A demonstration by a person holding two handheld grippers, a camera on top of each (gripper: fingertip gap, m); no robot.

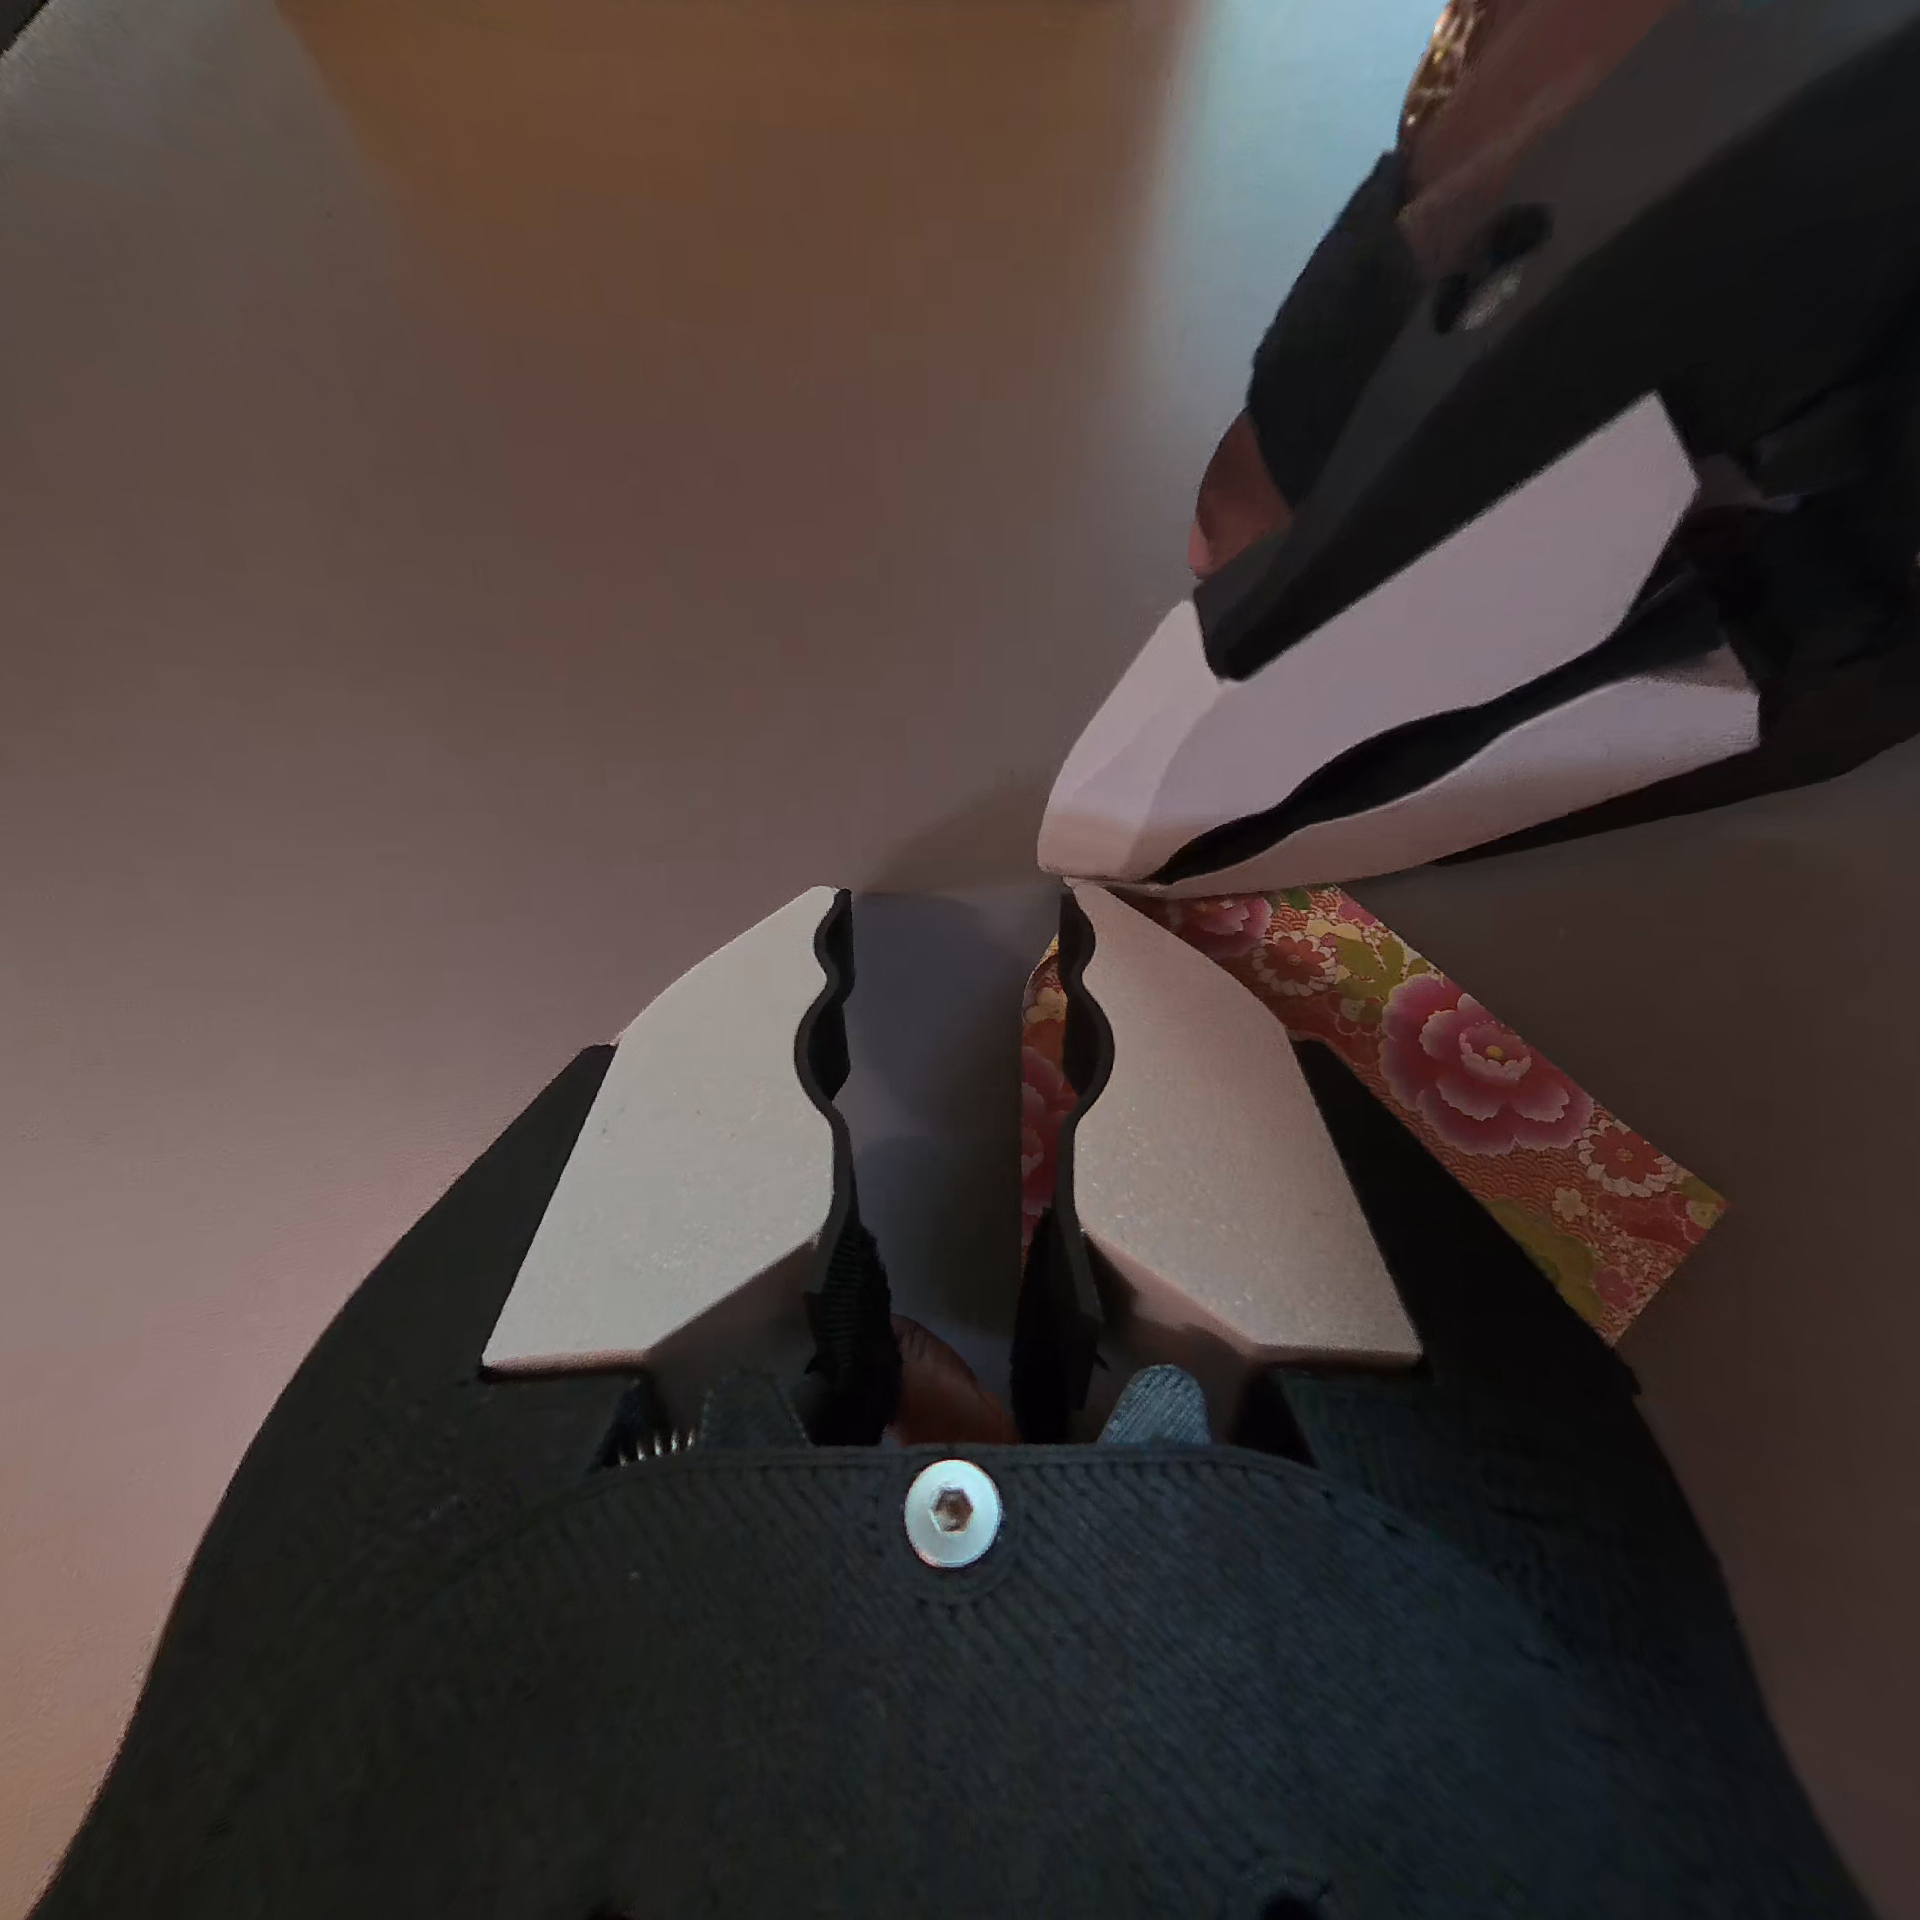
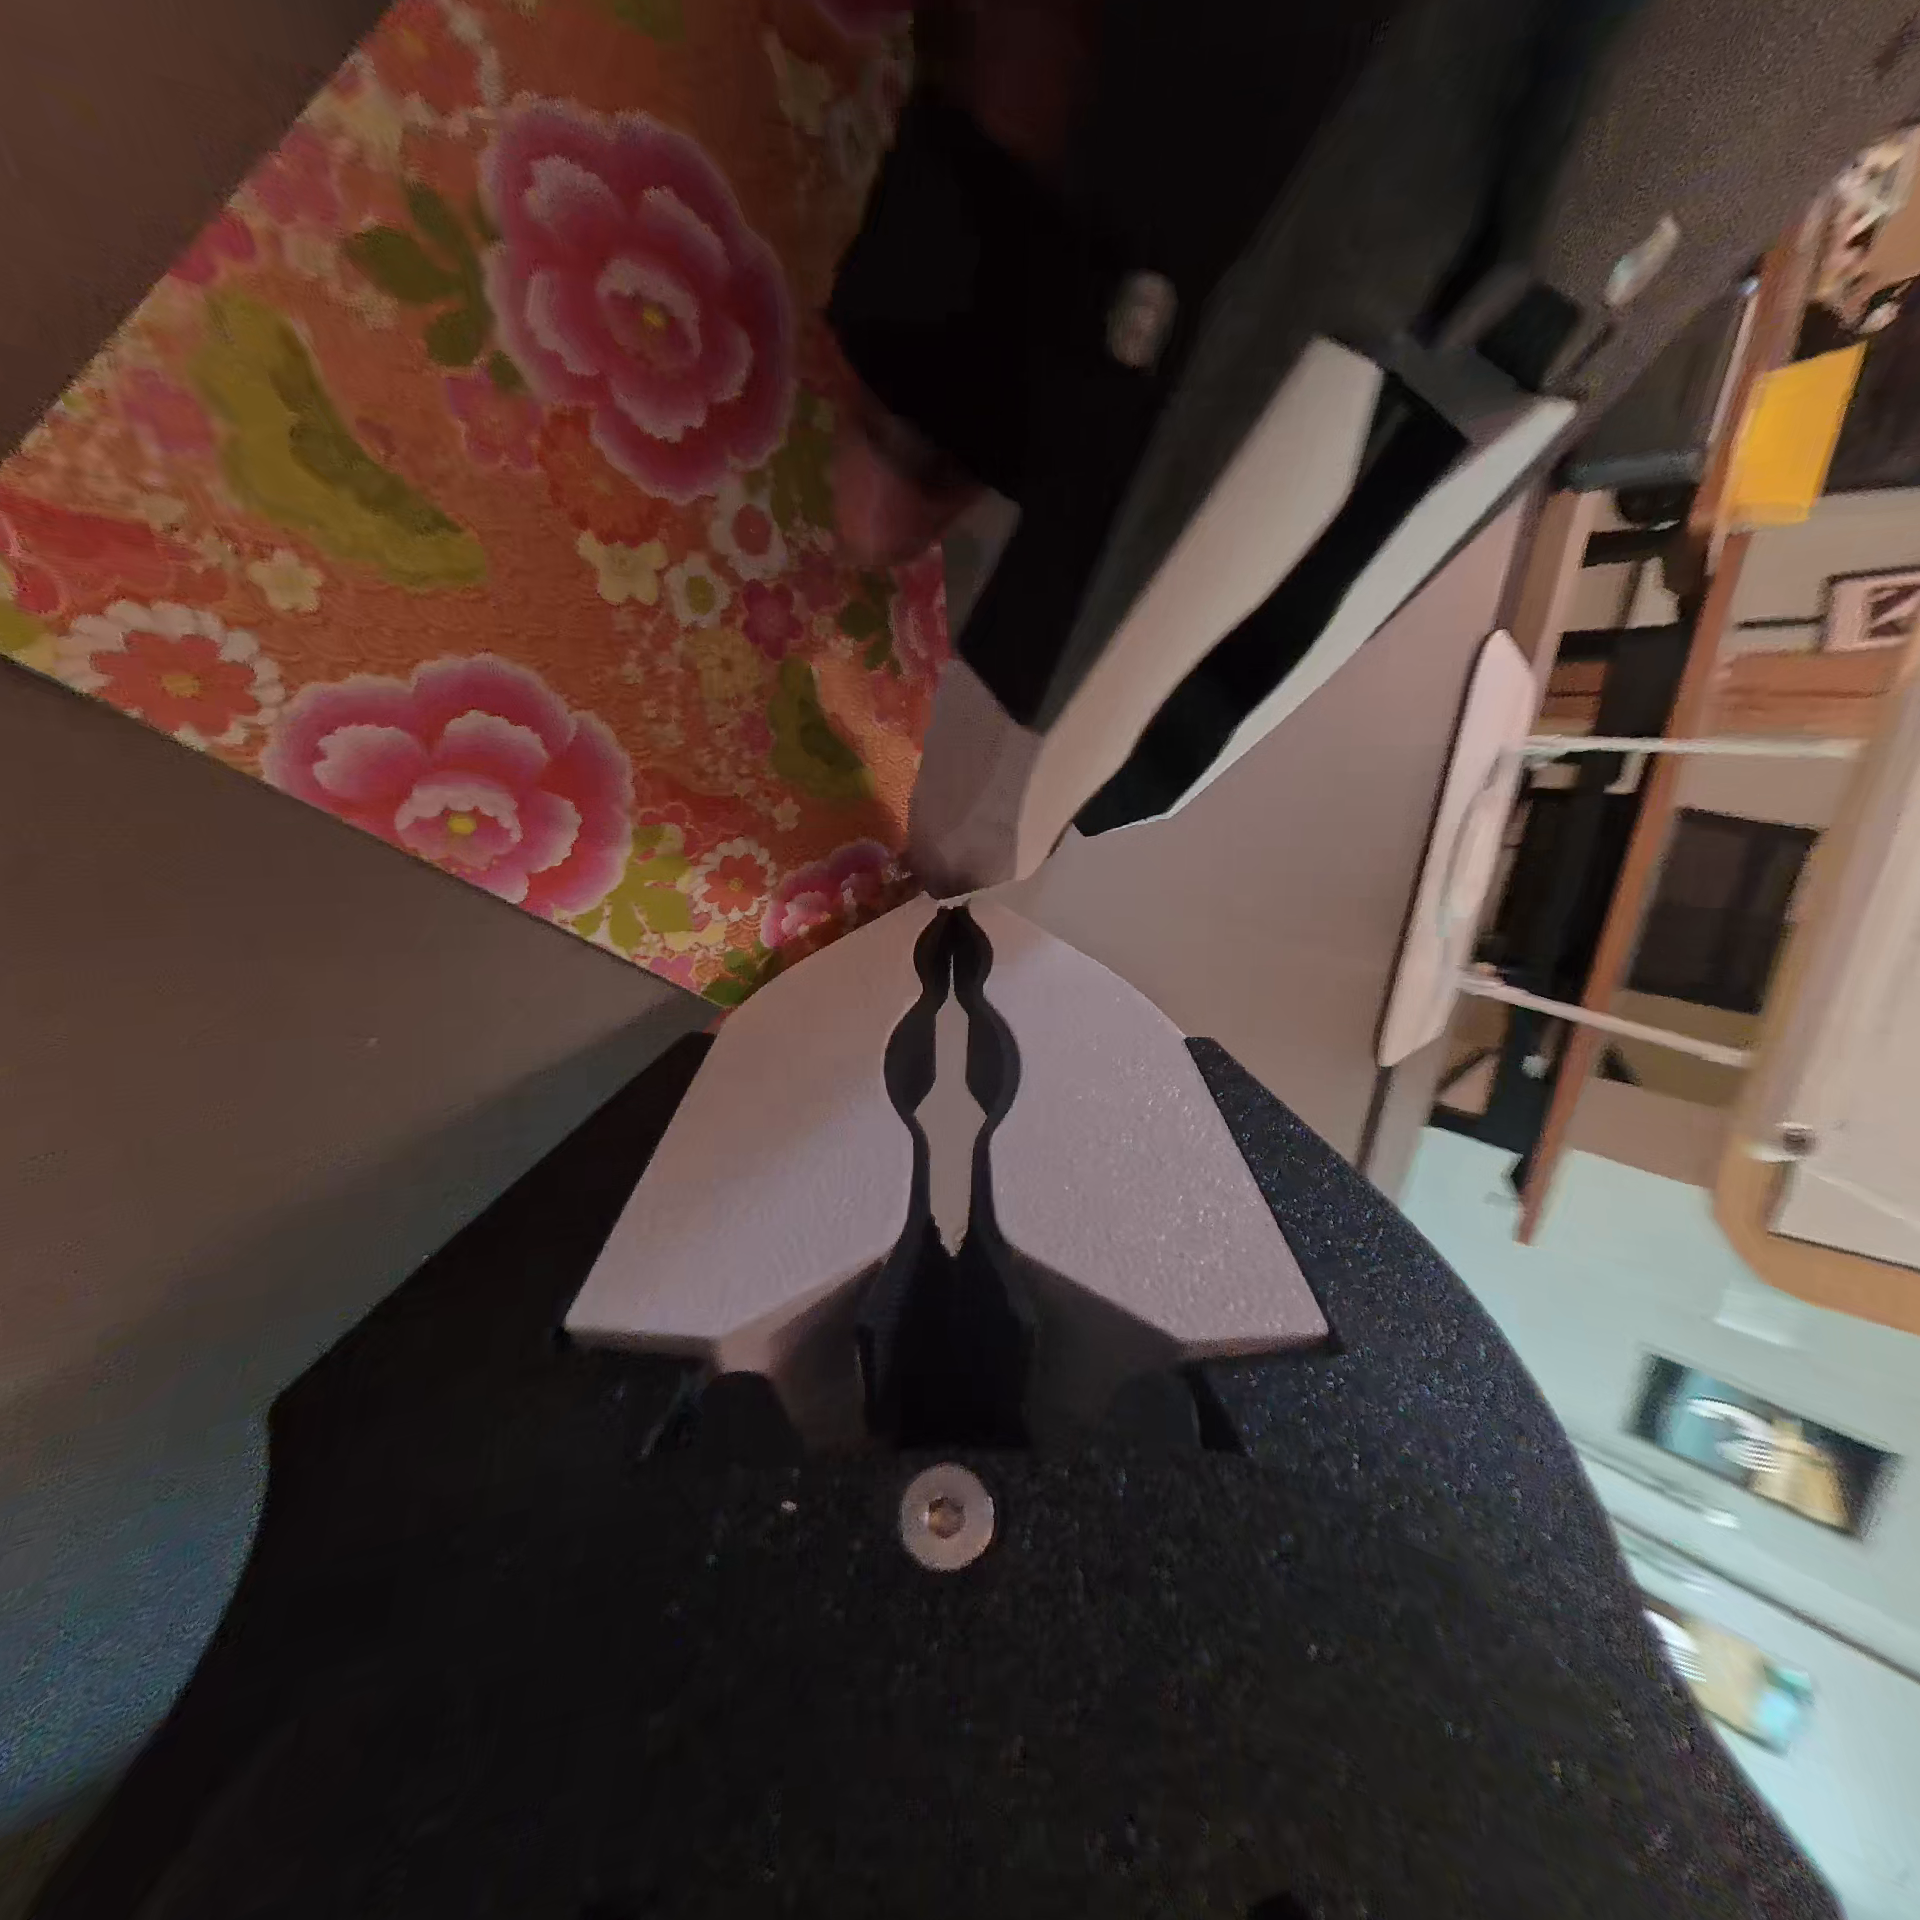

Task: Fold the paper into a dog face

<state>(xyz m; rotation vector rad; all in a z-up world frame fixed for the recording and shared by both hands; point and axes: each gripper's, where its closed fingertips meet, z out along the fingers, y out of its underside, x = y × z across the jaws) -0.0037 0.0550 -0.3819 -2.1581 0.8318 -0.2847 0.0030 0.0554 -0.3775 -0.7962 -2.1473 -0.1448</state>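
Observation:
The floral paper (image 2: 499, 540), pink and orange with green leaves, lies flat on the grey table (image 1: 520, 623). In the left wrist view only a strip of the paper (image 1: 1455, 1060) shows, beside and under my right-hand finger (image 1: 1195, 1122). My left gripper (image 1: 951, 904) is open, tips down on the table at the paper's corner, with nothing between its jaws. It also shows in the right wrist view (image 2: 1023, 831). My right gripper (image 2: 951, 914) is shut, rolled on its side, its tip touching the same corner. It enters the left wrist view from the upper right (image 1: 1081, 862). Its lower finger lies over the paper.
The two grippers' tips nearly touch. The grey table runs far to the left in the left wrist view. Past the table's edge (image 2: 1455, 831), the right wrist view shows a white round table (image 2: 1465, 831), wooden shelving (image 2: 1662, 727) and a yellow panel (image 2: 1787, 436).

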